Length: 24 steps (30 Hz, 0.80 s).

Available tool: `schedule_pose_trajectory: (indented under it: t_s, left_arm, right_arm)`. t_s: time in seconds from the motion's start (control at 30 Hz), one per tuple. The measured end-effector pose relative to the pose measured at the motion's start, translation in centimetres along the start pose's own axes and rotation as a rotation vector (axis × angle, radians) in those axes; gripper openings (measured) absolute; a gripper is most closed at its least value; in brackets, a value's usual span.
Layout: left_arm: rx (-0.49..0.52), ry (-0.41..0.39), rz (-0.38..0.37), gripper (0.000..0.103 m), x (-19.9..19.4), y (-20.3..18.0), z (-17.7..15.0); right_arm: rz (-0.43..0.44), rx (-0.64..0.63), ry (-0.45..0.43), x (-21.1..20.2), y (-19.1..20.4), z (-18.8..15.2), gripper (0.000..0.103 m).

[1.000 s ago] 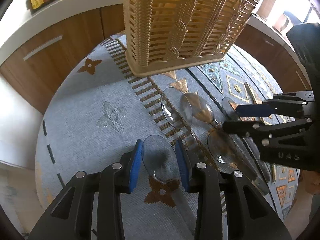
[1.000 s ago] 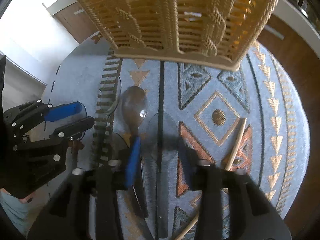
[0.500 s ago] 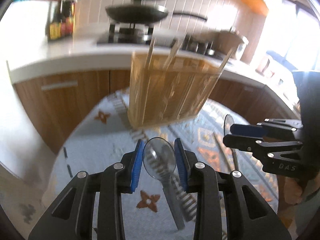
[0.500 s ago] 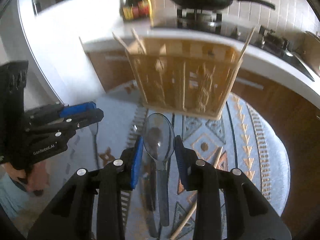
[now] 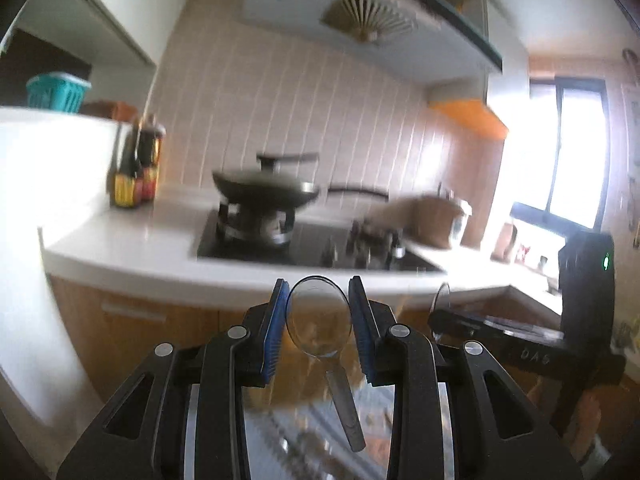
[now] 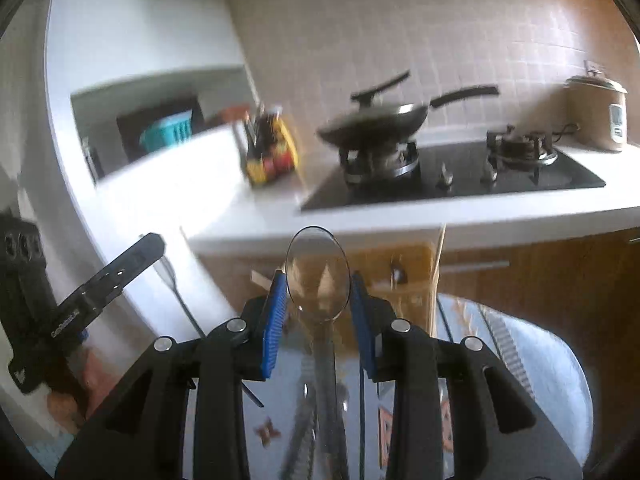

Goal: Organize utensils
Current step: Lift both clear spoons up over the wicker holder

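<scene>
My left gripper (image 5: 319, 312) is shut on a clear plastic spoon (image 5: 320, 320), bowl up between the blue pads, handle hanging down. My right gripper (image 6: 318, 300) is shut on another clear plastic spoon (image 6: 318, 272), bowl up, raised high. The wicker utensil basket (image 6: 404, 276) shows partly behind the right spoon, with wooden sticks (image 6: 438, 264) standing in it. Each gripper shows in the other's view: the right one (image 5: 500, 332) at right, the left one (image 6: 100, 280) at left. Both views are tilted up and blurred.
A white counter (image 5: 140, 248) carries a black hob with a lidded pan (image 5: 264, 192), sauce bottles (image 5: 134, 176) and a rice cooker (image 6: 596, 116). The patterned mat (image 6: 532, 364) with more utensils lies below. Wooden cabinet fronts (image 6: 560, 268) stand behind.
Both grippers have lifted their spoons off the mat and tilted upward; the views now face the counter and wall instead of the mat and basket.
</scene>
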State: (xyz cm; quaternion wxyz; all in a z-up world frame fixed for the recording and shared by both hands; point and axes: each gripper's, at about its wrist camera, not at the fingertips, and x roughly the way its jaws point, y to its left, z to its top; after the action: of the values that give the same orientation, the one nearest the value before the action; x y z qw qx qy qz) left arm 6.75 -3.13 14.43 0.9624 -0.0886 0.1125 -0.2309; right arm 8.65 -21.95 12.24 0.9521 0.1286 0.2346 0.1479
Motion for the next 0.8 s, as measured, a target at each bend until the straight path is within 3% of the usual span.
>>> schedule_pose_trajectory:
  t_s: [0.23,0.5,0.67,0.8]
  left_arm:
    - [-0.009,-0.101,0.035,0.029,2.7,-1.6,2.0]
    - [0.004,-0.182,0.057,0.029,6.1,-2.1,3.5]
    - [0.060,-0.211,0.106,0.029,8.3,-2.4,2.9]
    - [0.123,-0.208,0.158,0.029,10.0,-2.8,1.1]
  right_arm:
    - [-0.043,0.021,-0.122,1.9,-1.4,3.4,0.029]
    - [-0.167,-0.114,-0.254,3.5,-0.5,5.4,0.029]
    - [-0.278,-0.141,-0.368,4.6,-1.2,4.9,0.029]
    - [-0.268,-0.080,-0.409,5.5,-3.0,4.2,0.029]
